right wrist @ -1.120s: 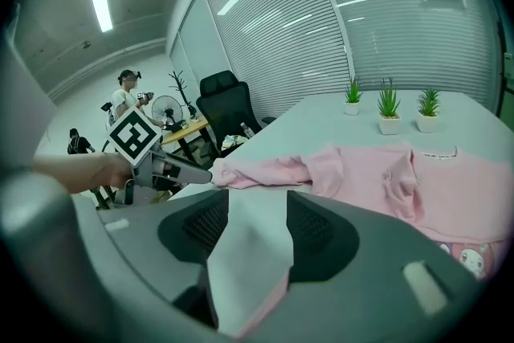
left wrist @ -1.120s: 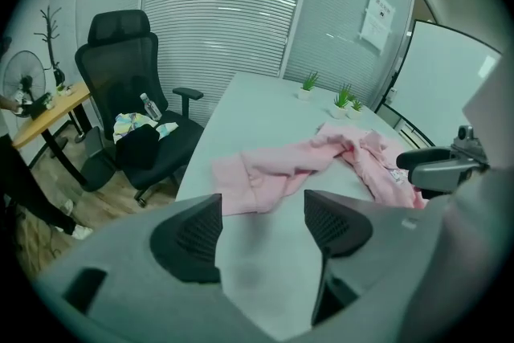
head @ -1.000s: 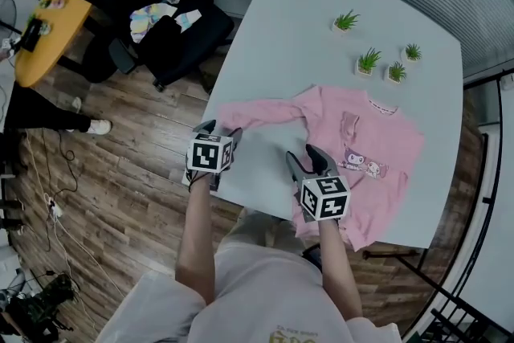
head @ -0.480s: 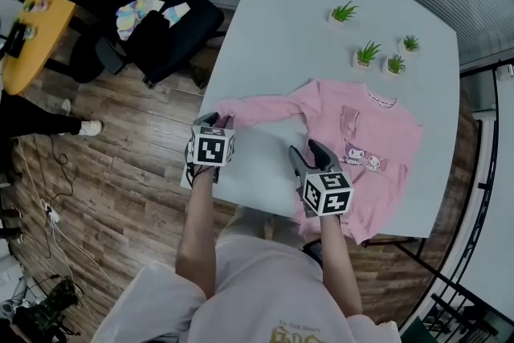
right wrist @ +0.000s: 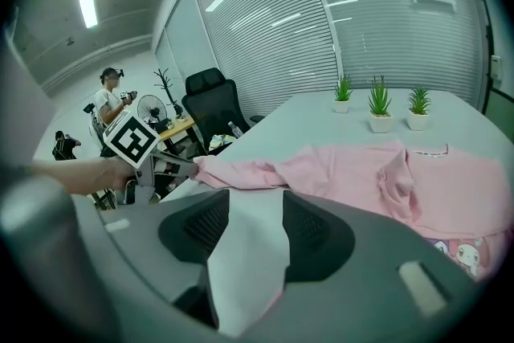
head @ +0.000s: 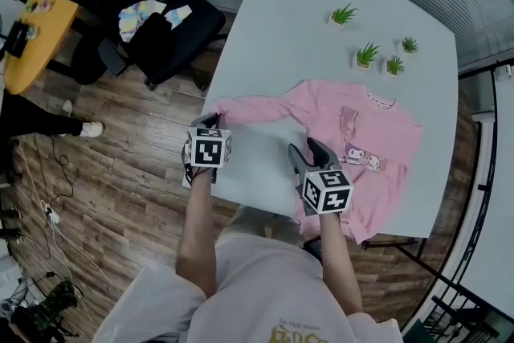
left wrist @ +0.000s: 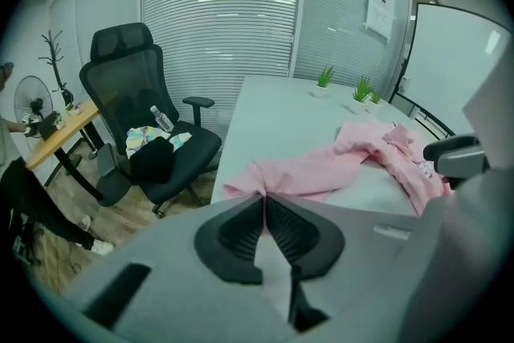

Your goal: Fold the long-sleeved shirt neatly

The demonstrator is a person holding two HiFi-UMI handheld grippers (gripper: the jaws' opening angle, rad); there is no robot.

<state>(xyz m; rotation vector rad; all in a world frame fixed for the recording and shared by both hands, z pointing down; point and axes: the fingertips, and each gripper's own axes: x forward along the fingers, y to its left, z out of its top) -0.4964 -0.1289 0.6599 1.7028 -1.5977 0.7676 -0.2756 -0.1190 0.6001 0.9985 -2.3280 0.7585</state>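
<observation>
A pink long-sleeved shirt [head: 361, 140] lies spread on the white table [head: 305, 20], one sleeve [head: 257, 108] stretched toward the table's left edge. My left gripper [head: 210, 122] is at that edge, shut on the cuff; in the left gripper view the pink cloth [left wrist: 321, 173] runs from the closed jaws [left wrist: 263, 195]. The right gripper view shows the left gripper [right wrist: 165, 165] pinching the sleeve end. My right gripper [head: 309, 150] stands open over bare table just left of the shirt's lower body, with nothing between its fingers [right wrist: 255, 205].
Three small potted plants [head: 368, 55] stand at the back of the table behind the shirt. A black office chair [head: 152, 20] with clothes on it and a yellow table [head: 32, 44] stand on the wooden floor to the left. The near table edge is by my body.
The left gripper's jaws, open a second ago at the sleeve end, have closed on the cuff. The right gripper has kept its place.
</observation>
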